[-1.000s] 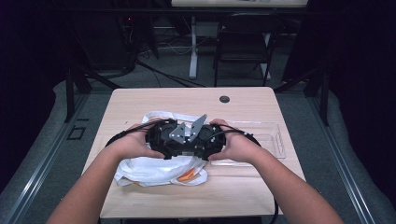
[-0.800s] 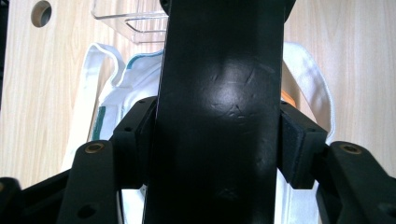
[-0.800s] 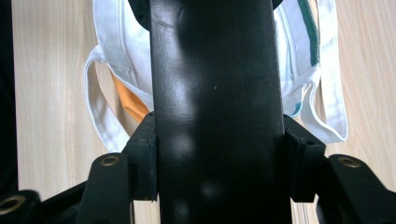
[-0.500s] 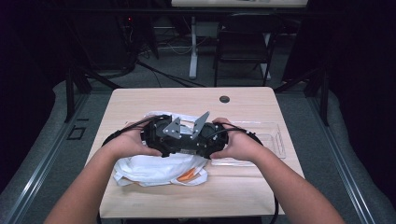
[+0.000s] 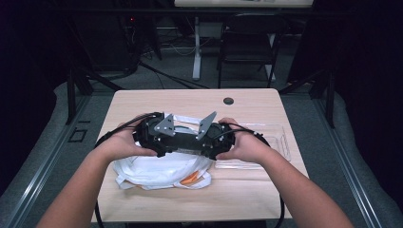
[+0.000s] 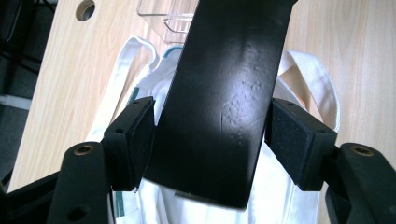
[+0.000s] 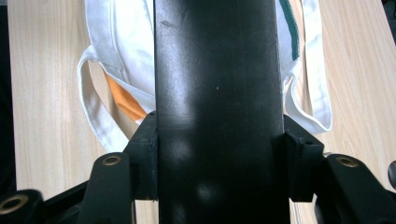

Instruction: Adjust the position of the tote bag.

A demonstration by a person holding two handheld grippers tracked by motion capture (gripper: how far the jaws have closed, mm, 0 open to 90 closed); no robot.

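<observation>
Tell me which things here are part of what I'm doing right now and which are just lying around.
In use, it seems:
left gripper and right gripper, both clamped on the black strip
white bag beneath the strip, possibly

Lying about:
clear tray on the table
chair behind the table

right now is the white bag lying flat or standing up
Lying flat: the white bag is slumped on the table, handles splayed on the wood, something orange showing at its edge.
</observation>
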